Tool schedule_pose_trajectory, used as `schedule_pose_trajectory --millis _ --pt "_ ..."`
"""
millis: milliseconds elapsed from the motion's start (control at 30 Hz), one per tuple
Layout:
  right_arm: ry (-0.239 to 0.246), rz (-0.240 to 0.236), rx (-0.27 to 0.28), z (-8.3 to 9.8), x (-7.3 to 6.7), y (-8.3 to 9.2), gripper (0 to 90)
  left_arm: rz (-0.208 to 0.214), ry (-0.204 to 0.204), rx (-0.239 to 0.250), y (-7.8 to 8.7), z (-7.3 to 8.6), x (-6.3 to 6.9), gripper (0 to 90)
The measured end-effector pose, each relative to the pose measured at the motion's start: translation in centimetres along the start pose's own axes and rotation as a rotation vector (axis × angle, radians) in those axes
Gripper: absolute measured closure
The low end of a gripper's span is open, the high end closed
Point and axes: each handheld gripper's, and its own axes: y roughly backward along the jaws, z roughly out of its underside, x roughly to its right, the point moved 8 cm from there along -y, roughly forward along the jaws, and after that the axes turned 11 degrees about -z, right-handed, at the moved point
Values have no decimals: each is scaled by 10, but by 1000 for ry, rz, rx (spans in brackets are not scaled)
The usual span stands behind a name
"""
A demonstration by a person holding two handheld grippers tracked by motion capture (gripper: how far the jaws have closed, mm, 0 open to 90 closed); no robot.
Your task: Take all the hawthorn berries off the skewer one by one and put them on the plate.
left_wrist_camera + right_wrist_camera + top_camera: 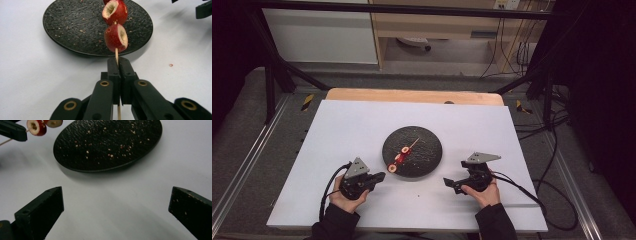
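A thin wooden skewer (116,53) carries red fruit pieces (116,37) with pale cut faces. My left gripper (117,62) is shut on the skewer's bare end, and the fruit hangs over the near rim of a round black plate (75,27). In the high view the left gripper (381,177) sits at the plate's (424,145) lower left, with the skewer (404,151) reaching across the plate. My right gripper (447,182) stands open to the plate's lower right with nothing between its jaws. In the right gripper view the plate (107,142) lies ahead and the fruit (37,127) at the top left.
The plate rests on a white board (362,125) over a wooden table (412,95). Crumbs speckle the plate, and one small red scrap (171,65) lies on the board. Black frame bars and cables surround the table.
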Motion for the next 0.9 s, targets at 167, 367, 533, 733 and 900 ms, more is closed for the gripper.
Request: schedule_pose_trajectory --millis 167,367,533,733,900 --pt "-3 -15 25 -15 -8 -8 7 4 0 9 3 0 2 880" --pt "-9 -19 49 -36 -17 -21 7 7 -10 13 2 0 6 880" --pt "-12 -30 59 -49 -25 -33 14 13 -13 13 2 0 9 880" --pt "-43 -67 79 -64 -32 -47 57 20 -20 11 1 1 12 880" --pt "-69 -98 102 -72 -35 -55 120 20 -27 17 1 1 15 880"
